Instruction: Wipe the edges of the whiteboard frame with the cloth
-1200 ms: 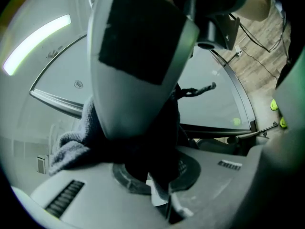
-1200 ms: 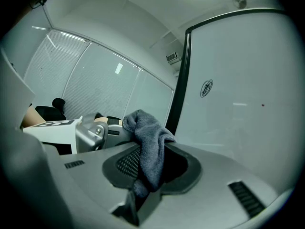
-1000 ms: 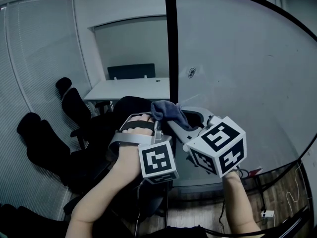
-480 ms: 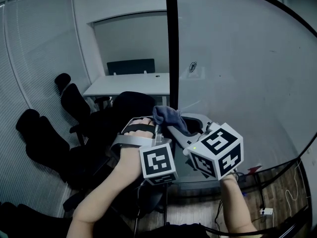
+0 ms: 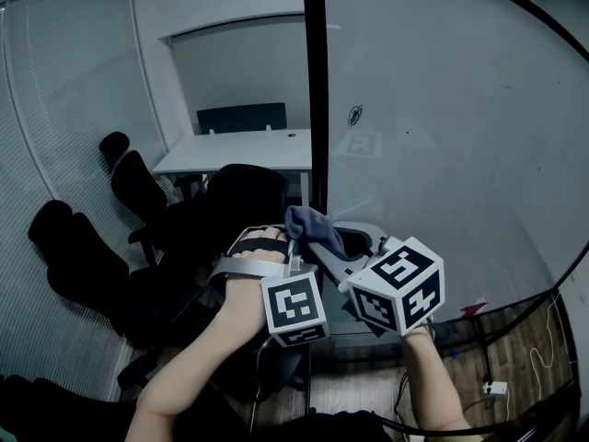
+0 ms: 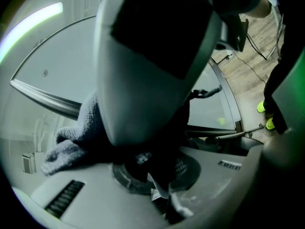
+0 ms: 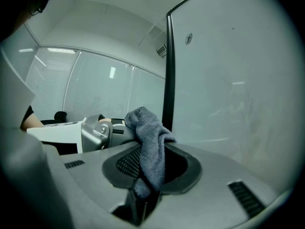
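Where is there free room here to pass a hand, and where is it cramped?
Free: the whiteboard face right of the black frame, and the mostly bare white desk top left of it. Crowded: the black chairs far left, and where the left gripper and right gripper meet around the cloth.

Whiteboard frame [image 5: 316, 99] stands upright at centre, with the board [image 5: 442, 136] to its right and a desk [image 5: 235, 150] and chairs [image 5: 138, 187] behind on its left. The cloth [image 5: 308, 222], in the right gripper [image 5: 322, 245], apparently touches the frame. Left gripper [image 5: 287, 251] is just left.
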